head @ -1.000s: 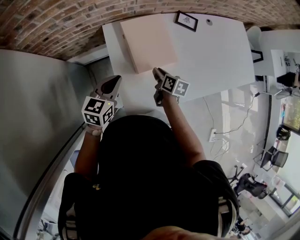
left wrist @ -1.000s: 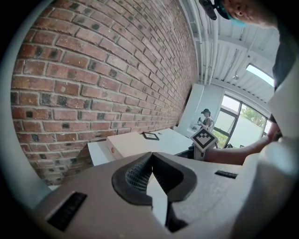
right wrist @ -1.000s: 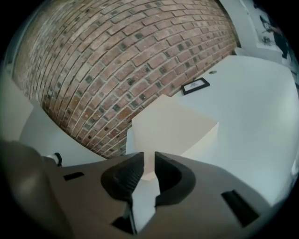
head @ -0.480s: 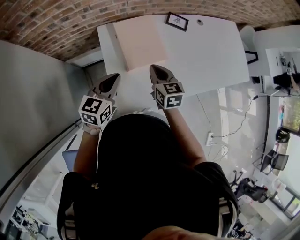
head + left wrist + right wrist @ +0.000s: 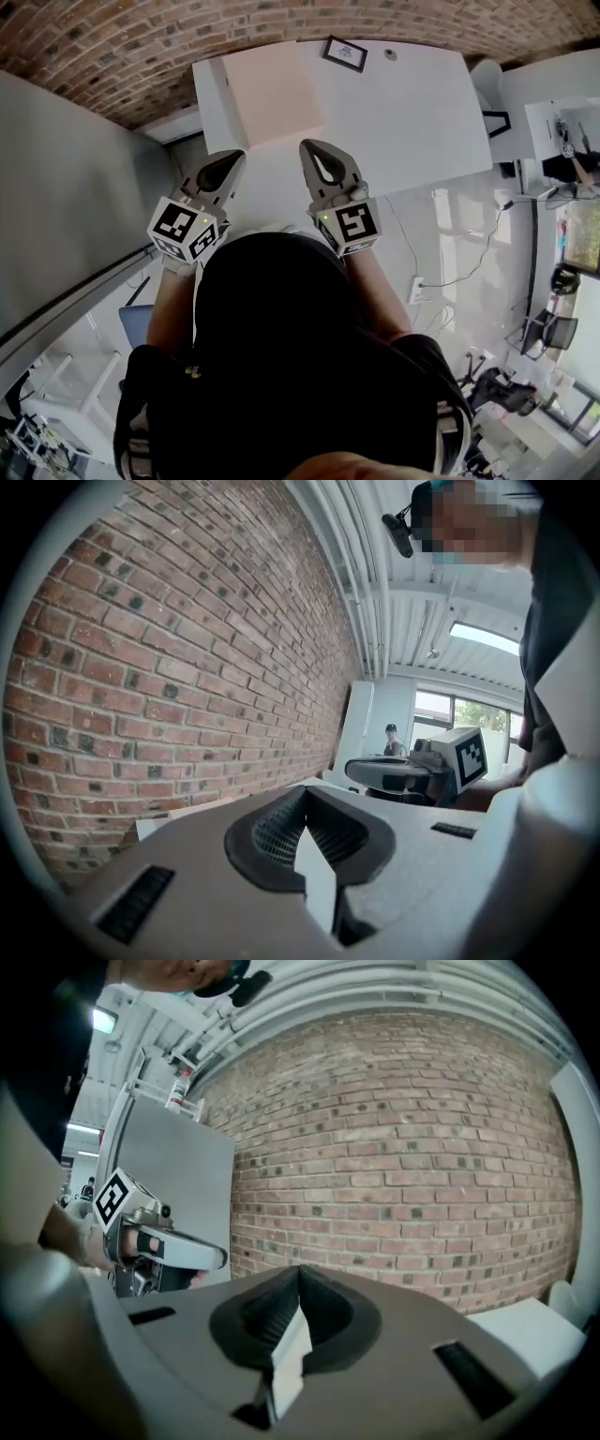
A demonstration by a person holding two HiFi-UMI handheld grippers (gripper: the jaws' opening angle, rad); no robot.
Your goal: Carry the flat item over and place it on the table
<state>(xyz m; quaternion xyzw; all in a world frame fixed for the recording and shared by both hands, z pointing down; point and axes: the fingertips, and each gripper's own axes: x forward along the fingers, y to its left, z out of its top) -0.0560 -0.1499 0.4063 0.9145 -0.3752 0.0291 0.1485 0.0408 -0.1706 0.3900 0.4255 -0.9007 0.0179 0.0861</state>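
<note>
The flat item is a pale pink board (image 5: 272,94) lying on the left part of a white table (image 5: 403,112) by the brick wall. Both grippers hover short of the table's near edge, close to my body and side by side. My left gripper (image 5: 228,159) is shut with nothing between its jaws, which meet in its own view (image 5: 305,816). My right gripper (image 5: 313,150) is also shut and empty, its tips just short of the board's near edge; its jaws (image 5: 298,1281) are pressed together. Each gripper shows in the other's view: the right one (image 5: 403,773), the left one (image 5: 173,1249).
A small black-framed picture (image 5: 344,52) lies on the table beyond the board. A brick wall (image 5: 141,56) runs behind the table, and a grey partition (image 5: 75,187) stands on the left. Cables and a wall socket (image 5: 415,282) lie on the floor to the right.
My right gripper has drawn back from the board's near corner toward my body. The left gripper has stayed about where it was. The board still rests on the table.
</note>
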